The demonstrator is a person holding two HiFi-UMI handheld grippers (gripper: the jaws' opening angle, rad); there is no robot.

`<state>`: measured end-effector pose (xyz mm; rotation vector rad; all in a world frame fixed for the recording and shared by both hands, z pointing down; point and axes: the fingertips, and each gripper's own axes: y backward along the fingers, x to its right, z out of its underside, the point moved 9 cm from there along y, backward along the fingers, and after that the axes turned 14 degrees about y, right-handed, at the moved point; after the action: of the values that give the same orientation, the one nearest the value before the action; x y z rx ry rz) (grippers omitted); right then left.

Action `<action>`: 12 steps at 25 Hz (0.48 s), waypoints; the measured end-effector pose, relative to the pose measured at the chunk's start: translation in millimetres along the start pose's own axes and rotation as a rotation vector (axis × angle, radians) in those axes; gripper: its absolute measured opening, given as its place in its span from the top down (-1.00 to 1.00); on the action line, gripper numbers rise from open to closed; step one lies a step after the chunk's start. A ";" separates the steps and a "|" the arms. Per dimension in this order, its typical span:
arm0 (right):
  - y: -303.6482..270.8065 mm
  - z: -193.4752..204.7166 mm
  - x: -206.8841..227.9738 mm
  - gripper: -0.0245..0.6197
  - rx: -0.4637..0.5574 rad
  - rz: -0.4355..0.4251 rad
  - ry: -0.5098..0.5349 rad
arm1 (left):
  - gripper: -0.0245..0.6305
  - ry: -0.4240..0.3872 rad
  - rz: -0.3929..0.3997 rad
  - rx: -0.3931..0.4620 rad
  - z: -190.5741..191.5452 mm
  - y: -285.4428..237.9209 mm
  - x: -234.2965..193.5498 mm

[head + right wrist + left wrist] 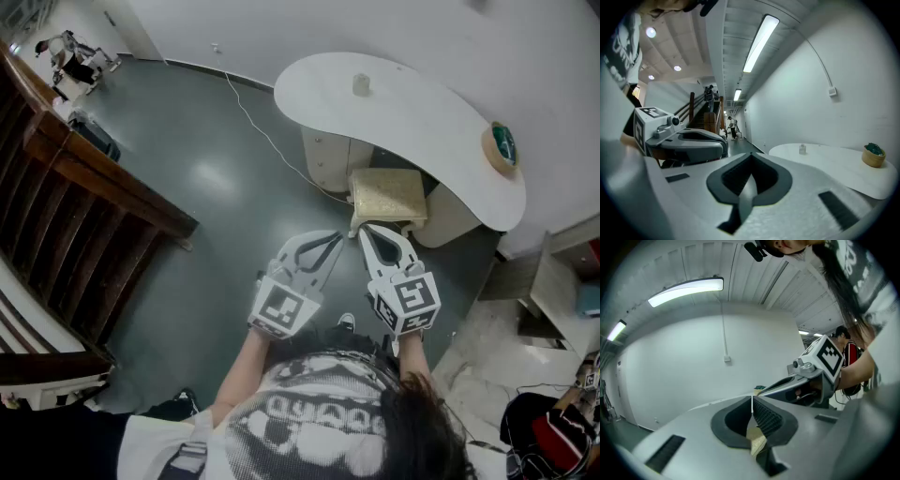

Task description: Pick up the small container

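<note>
The small container (362,84), a pale little jar, stands upright on the far part of a white curved table (422,122). The right gripper view shows the small container (802,149) well ahead on the table (834,164). My two grippers are held side by side above the floor, short of the table, both pointing toward it. The left gripper (336,235) is shut with nothing in it, its pads meeting at the tip (752,401). The right gripper (366,229) is also shut and empty (751,158).
A tan bowl with something green in it (503,147) sits at the table's right end. A beige-cushioned stool (387,197) stands just ahead of the grippers, under the table edge. A wooden stair railing (84,187) runs along the left. A cable (262,131) trails over the floor.
</note>
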<state>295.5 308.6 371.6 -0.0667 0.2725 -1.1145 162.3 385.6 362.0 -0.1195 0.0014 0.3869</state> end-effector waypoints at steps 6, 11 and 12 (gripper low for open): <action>7.4 7.7 18.7 0.94 0.032 -0.018 -0.049 | 0.89 -0.008 -0.020 -0.001 0.0 -16.5 10.4; 13.3 20.3 33.2 0.94 0.031 -0.054 -0.053 | 0.89 -0.002 -0.057 -0.001 2.7 -30.3 23.6; 14.7 23.2 36.2 0.94 0.034 -0.058 -0.056 | 0.89 -0.001 -0.063 0.001 3.8 -33.3 26.6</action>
<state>329.1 280.8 384.6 -0.0761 0.2031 -1.1729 199.4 365.4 369.0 -0.1184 -0.0035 0.3241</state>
